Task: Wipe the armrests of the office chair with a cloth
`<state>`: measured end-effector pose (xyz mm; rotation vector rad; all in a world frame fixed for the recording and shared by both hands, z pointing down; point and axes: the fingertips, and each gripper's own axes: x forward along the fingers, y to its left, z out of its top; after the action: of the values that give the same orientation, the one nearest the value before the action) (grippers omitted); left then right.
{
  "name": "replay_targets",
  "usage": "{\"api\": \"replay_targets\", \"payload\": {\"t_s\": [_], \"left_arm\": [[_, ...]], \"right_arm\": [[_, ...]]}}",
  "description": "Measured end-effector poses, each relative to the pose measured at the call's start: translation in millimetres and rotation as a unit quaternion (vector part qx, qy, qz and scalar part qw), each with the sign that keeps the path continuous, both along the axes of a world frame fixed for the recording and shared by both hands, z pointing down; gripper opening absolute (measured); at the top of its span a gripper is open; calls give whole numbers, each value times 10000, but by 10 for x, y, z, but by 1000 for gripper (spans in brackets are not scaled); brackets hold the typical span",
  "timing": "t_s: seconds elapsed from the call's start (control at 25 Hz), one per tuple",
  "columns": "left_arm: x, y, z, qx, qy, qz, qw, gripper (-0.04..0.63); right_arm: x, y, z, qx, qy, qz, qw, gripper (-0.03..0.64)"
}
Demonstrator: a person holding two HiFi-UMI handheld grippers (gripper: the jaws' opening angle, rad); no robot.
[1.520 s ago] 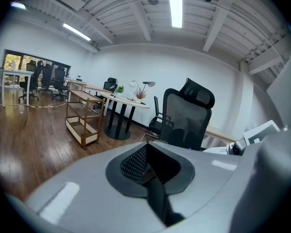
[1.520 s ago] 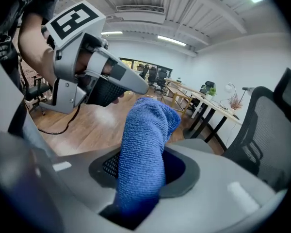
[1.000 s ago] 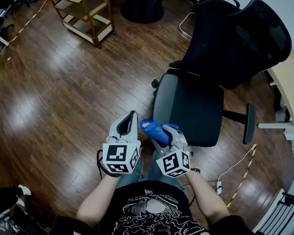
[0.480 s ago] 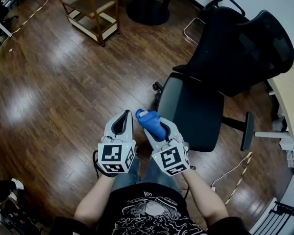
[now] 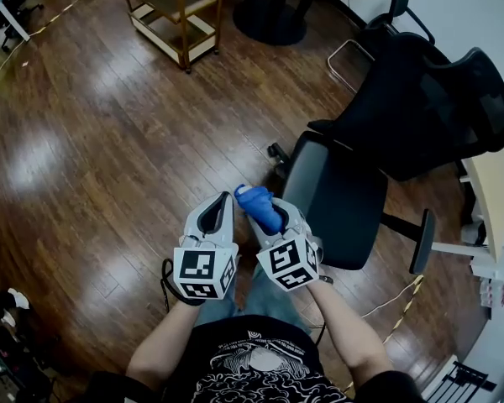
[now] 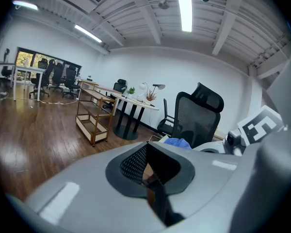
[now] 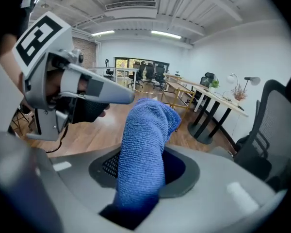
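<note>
A black office chair [image 5: 378,133] stands to the right in the head view, its seat [image 5: 336,200] just right of my hands. One armrest [image 5: 421,240] shows on its far right; the other is hidden. My right gripper [image 5: 260,206] is shut on a rolled blue cloth [image 5: 257,207] [image 7: 145,154], held low beside the seat's front edge. My left gripper [image 5: 218,212] is close on its left, shut with nothing in it. In the left gripper view the chair's mesh back [image 6: 196,115] rises ahead.
Dark wood floor [image 5: 109,141] spreads left and ahead. A wooden shelf cart [image 5: 172,7] stands at the top, a round table base [image 5: 269,15] beside it. A pale desk edge [image 5: 487,166] and a cable [image 5: 399,296] lie at the right.
Both grippers have drifted slightly up and left in view as the head camera shifted; the chair now sits further right and lower. The cloth stays gripped.
</note>
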<state>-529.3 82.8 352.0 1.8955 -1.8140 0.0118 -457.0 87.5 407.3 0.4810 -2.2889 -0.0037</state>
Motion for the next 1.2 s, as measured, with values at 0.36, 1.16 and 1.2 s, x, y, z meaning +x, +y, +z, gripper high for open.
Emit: {"api": "replay_targets", "payload": {"t_s": [0.36, 1.16, 1.2], "left_arm": [[-60, -53, -4, 31, 104, -46, 9999, 5], [350, -568, -9, -88, 8, -275, 9996, 5], [371, -585, 1, -106, -1, -289, 9995, 5]], "right_arm": [[-166, -267, 57, -42, 149, -170, 9997, 148], [-147, -1249, 47, -46, -64, -358, 9993, 147], [-147, -1310, 45, -48, -69, -354, 9993, 147]]}}
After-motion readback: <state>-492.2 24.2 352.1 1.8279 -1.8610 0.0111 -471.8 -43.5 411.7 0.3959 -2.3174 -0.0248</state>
